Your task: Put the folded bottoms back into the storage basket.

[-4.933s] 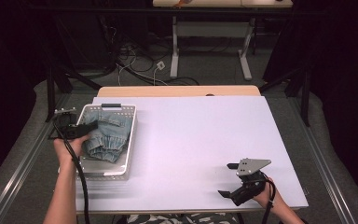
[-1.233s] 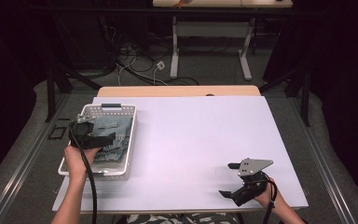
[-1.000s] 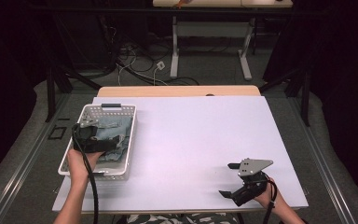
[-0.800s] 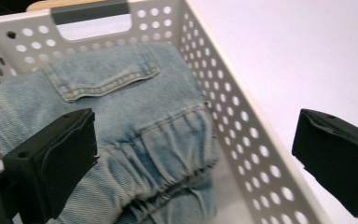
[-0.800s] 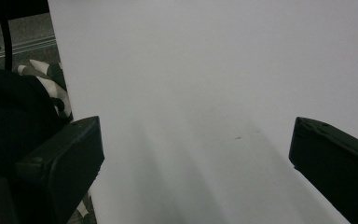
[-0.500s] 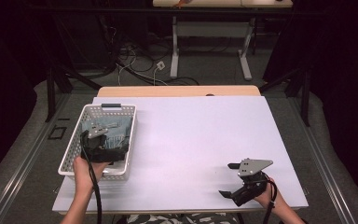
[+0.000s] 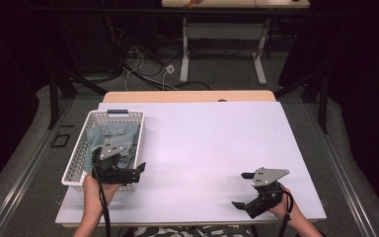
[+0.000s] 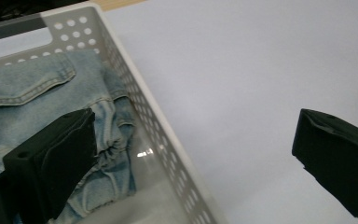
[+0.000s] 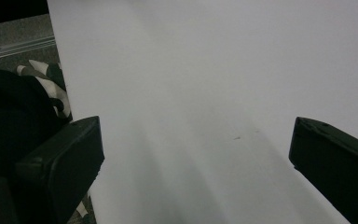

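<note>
A white perforated basket (image 7: 118, 113) stands on the left of the white table (image 7: 212, 143) with a crumpled light-blue denim garment (image 7: 116, 138) inside. My left gripper (image 7: 139, 173) hovers at the basket's near right corner, pointing right and open. In the left gripper view the basket's wall (image 8: 135, 88) runs between the jaws of the left gripper (image 8: 193, 154): one jaw is over the denim (image 8: 32, 98), the other over bare table. My right gripper (image 7: 242, 190) is near the front right edge, open and holding nothing. The right gripper view has the right gripper (image 9: 196, 158) over plain tabletop.
A wooden strip (image 7: 187, 96) borders the table's far edge. Past it are desk legs (image 7: 185, 49) and loose cables (image 7: 143, 59) on the floor. The table's front edge (image 9: 63, 93) lies close to my right gripper's left jaw.
My left gripper has drawn back from over the denim to the basket's near right corner and turned to the right. The denim stayed in the basket. The right gripper has not moved.
</note>
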Action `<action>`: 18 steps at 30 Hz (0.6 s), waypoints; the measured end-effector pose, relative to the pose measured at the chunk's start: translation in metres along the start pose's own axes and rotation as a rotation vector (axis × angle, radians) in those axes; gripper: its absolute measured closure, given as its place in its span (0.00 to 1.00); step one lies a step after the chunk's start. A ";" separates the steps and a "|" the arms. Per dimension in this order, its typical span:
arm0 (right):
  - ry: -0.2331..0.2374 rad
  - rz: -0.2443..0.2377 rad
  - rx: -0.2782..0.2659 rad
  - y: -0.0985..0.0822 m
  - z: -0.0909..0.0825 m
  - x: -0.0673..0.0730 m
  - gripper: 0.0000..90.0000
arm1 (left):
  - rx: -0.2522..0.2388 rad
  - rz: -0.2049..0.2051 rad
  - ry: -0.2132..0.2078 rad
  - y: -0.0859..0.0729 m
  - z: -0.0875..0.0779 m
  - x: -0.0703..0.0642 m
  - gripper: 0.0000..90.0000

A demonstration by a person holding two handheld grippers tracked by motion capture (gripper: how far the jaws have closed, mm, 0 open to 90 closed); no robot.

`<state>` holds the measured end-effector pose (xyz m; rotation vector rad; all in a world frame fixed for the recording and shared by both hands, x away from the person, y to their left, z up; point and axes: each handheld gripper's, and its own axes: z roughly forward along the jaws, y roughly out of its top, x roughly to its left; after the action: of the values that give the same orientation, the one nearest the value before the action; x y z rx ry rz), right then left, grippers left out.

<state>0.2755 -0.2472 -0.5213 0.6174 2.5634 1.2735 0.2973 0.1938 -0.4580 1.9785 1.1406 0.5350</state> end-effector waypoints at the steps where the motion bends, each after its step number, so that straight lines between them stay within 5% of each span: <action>1: -0.001 0.000 0.000 0.000 0.000 0.000 0.03 | 0.000 0.009 -0.002 0.000 -0.001 -0.002 0.00; 18: -0.003 0.000 0.000 0.000 0.000 0.000 0.03 | -0.004 0.072 -0.066 -0.015 -0.008 -0.034 0.00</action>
<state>0.2754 -0.2468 -0.5215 0.6190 2.5617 1.2716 0.2665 0.1727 -0.4646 2.0249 1.0309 0.5052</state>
